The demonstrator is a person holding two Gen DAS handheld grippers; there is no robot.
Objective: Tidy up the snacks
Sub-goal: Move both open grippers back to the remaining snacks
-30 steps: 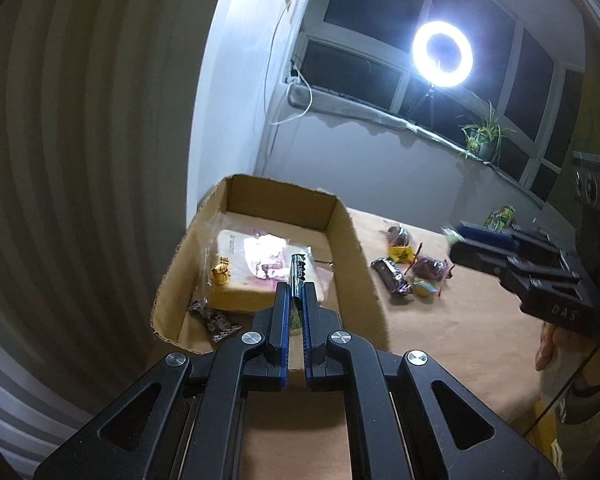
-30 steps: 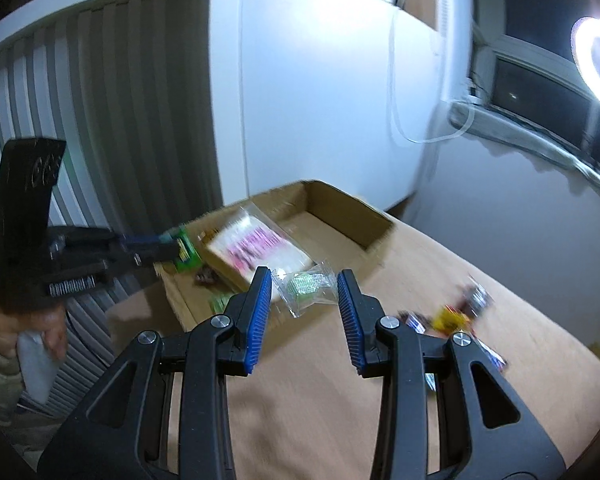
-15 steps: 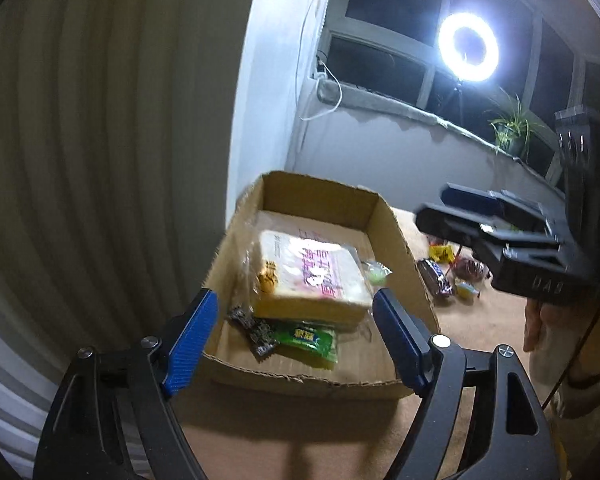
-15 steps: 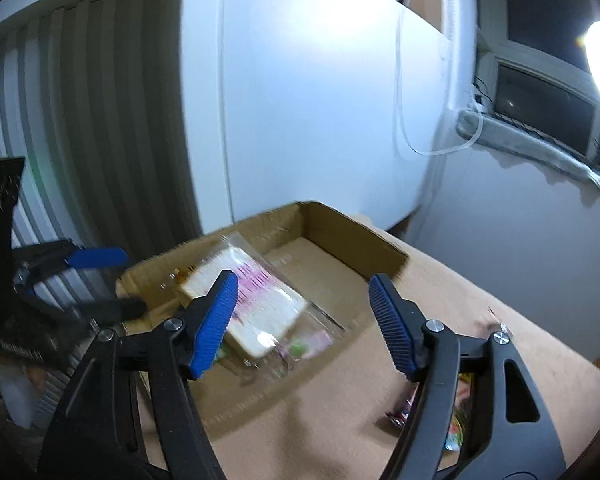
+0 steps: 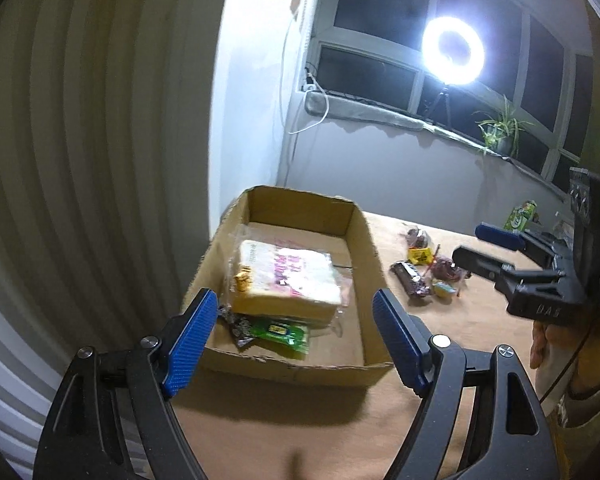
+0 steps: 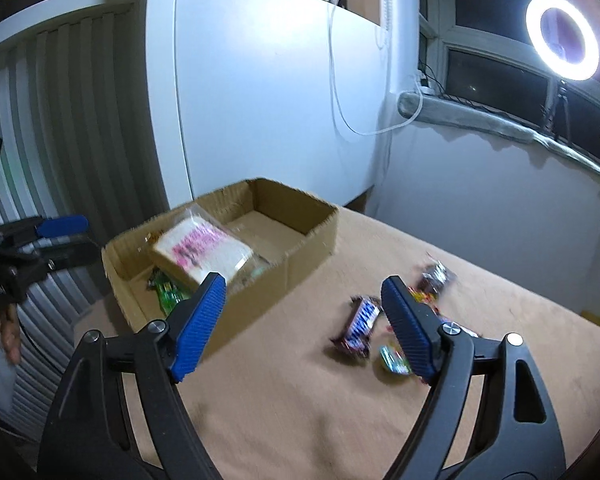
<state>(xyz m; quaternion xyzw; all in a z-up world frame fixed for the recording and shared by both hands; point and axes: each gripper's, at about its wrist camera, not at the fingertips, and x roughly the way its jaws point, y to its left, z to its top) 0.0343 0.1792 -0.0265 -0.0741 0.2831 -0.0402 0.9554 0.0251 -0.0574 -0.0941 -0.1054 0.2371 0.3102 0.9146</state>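
An open cardboard box (image 5: 370,248) (image 6: 300,256) sits on the tan table. It holds a bagged bread loaf (image 5: 288,280) (image 6: 204,250), a green snack packet (image 5: 280,332) (image 6: 168,292) and a dark wrapper (image 5: 240,326). My left gripper (image 5: 292,336) is open and empty, just short of the box's near wall. My right gripper (image 6: 300,320) is open and empty, above the table between the box and a cluster of loose snacks: a brown Snickers bar (image 6: 360,326) (image 5: 412,282), a small green-yellow candy (image 6: 394,362) and dark red packets (image 6: 436,278) (image 5: 418,238).
A white cabinet (image 6: 260,100) and a ribbed wall (image 5: 80,160) stand behind the box. A ring light (image 5: 452,52) and a potted plant (image 5: 500,136) stand on the window sill. A green carton (image 5: 522,216) stands at the table's far right.
My left gripper opened, let the green packet fall into the box and drew back. My right gripper opened wide, dropped its clear packet into the box and swung right toward the loose snacks.
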